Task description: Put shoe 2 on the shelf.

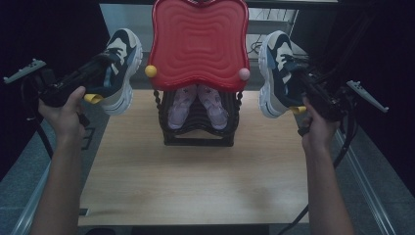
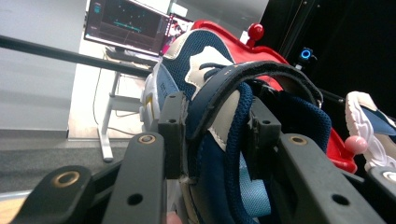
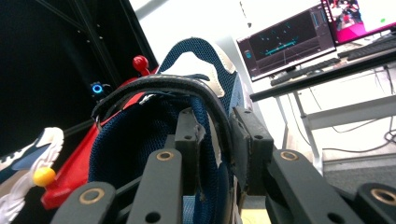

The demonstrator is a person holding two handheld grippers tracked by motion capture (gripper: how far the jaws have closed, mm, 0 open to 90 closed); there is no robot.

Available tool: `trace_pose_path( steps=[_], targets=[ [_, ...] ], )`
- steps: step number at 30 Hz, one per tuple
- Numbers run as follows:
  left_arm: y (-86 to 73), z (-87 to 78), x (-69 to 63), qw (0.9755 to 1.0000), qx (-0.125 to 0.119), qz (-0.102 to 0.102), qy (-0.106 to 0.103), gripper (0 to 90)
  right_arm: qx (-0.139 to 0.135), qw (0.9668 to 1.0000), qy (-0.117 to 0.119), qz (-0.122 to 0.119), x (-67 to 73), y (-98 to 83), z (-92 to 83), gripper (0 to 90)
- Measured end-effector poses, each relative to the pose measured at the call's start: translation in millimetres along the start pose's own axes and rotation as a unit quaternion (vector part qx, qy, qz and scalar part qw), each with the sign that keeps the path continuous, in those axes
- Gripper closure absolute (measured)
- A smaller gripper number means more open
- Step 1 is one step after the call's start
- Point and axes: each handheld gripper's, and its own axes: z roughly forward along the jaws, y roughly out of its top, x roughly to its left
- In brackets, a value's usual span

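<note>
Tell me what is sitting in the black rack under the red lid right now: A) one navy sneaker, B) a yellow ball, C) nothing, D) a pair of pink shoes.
D: a pair of pink shoes stands toes-down in the black rack on the table, below the red lid.

We see a red tray (image 1: 198, 41) standing upright over a black rack (image 1: 198, 134) holding pink shoes (image 1: 198, 105), on a wooden table (image 1: 195, 181); monitors (image 3: 287, 44) glow beyond.

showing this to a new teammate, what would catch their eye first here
First, the big red wavy tray standing upright at the table's far middle, above a black rack holding pink shoes. Then the two navy-and-white sneakers held up in the air: the left tool clamps the left sneaker, and the right tool clamps the right sneaker.
</note>
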Motion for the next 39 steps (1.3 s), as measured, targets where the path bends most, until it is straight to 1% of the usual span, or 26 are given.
trace_pose_path(
  steps=[5, 8, 12, 15, 18, 20, 22, 23, 25, 29, 33, 35, 39],
  targets=[
    [11.3, 3.9, -3.8, 1.0, -0.007, 0.0, -0.003, 65.0, -0.001, 0.9999, 0.001, -0.012, 10.0, 13.1, 7.8, 73.1],
    [17.5, 8.2, -5.0, 0.9999, -0.01, -0.005, -0.007, 65.1, 0.001, 0.9999, 0.008, -0.015, 16.2, 18.4, 14.5, 73.2],
    [22.7, 12.9, -7.5, 0.9999, -0.011, -0.007, -0.01, 65.0, 0.005, 0.9996, 0.013, -0.024, 24.3, 24.2, 21.2, 73.3],
    [25.1, 15.4, -9.4, 0.9998, -0.015, -0.01, -0.012, 65.0, 0.002, 0.9993, 0.013, -0.036, 30.1, 27.2, 22.9, 73.3],
    [27.8, 18.3, -12.2, 0.9998, -0.013, -0.008, -0.013, 65.1, 0.004, 0.9993, 0.017, -0.034, 32.8, 30.0, 23.7, 73.3],
    [30.3, 19.8, -14.3, 0.9999, -0.01, -0.004, -0.013, 65.1, 0.003, 0.9992, 0.018, -0.034, 34.5, 31.8, 25.0, 73.3],
    [32.9, 21.6, -16.7, 0.9998, -0.013, -0.005, -0.015, 65.1, 0.003, 0.9991, 0.019, -0.038, 37.6, 35.3, 26.7, 73.3],
    [34.0, 22.1, -17.8, 0.9998, -0.013, -0.005, -0.016, 65.1, 0.003, 0.9991, 0.02, -0.037, 38.7, 36.5, 27.4, 73.3],
    [37.5, 23.9, -21.3, 0.9997, -0.013, -0.004, -0.02, 65.0, 0.001, 0.9991, 0.023, -0.036, 41.9, 40.0, 28.8, 73.3],
    [44.3, 30.4, -27.8, 0.9994, -0.015, -0.007, -0.03, 65.0, 0.004, 0.9986, 0.025, -0.046, 48.9, 46.8, 32.6, 73.3],
    [49.7, 38.4, -34.5, 0.9992, -0.014, -0.008, -0.036, 65.0, 0.007, 0.9984, 0.029, -0.047, 57.4, 54.1, 42.4, 73.3],
    [53.2, 44.1, -39.5, 0.999, -0.015, -0.009, -0.042, 65.1, 0.008, 0.9983, 0.031, -0.049, 62.9, 56.4, 48.0, 73.3],
    [59.3, 54.0, -49.1, 0.9987, -0.014, -0.005, -0.049, 65.1, 0.015, 0.9976, 0.034, -0.059, 74.1, 60.0, 60.7, 73.3]
  ],
)
